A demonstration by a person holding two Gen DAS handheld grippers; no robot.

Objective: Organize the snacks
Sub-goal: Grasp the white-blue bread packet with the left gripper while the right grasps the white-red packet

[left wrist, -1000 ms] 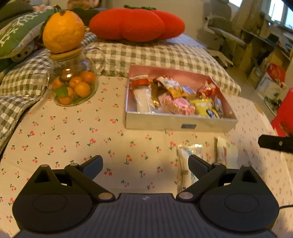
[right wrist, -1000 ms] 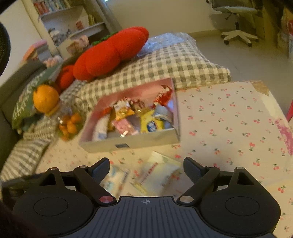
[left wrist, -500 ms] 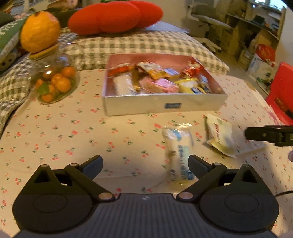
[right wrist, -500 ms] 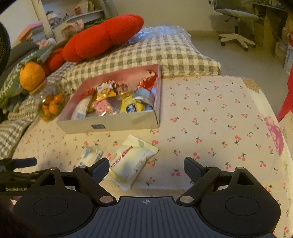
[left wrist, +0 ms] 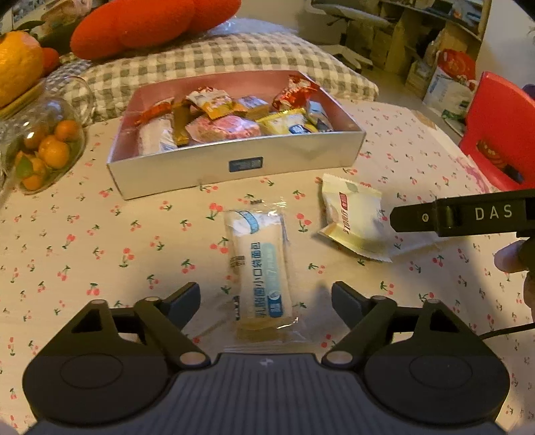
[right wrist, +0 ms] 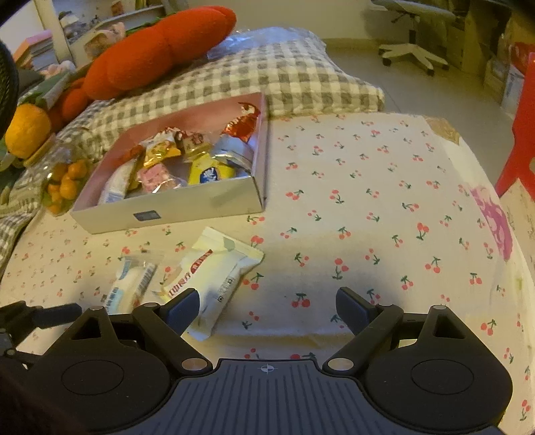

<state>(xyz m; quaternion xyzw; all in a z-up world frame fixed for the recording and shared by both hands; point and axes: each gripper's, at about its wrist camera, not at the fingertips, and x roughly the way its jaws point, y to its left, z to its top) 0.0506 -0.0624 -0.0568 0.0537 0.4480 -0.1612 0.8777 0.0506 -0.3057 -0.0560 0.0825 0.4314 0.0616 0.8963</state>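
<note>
A blue-and-white bread packet (left wrist: 259, 264) lies lengthwise on the cherry-print cloth. My left gripper (left wrist: 265, 301) straddles its near end. Its jaws are closing, with a gap still showing on each side of the packet. To its right lies a cream packet with a red label (left wrist: 354, 217). In the right wrist view my right gripper (right wrist: 267, 301) stands open over bare cloth, and its left finger overlaps the cream packet (right wrist: 210, 277). Behind both packets stands a silver box with a pink inside (left wrist: 234, 164), holding several wrapped snacks.
A glass jar of small oranges (left wrist: 43, 147) stands left of the box, with a big orange (left wrist: 16, 67) on top. A checked pillow (left wrist: 217, 57) and a red cushion (left wrist: 150, 23) lie behind. A red chair (left wrist: 501, 127) stands past the table's right edge.
My left gripper has come down and to the right, so the bread packet now lies between its jaws, which have narrowed. My right gripper has sunk closer to the cream packet.
</note>
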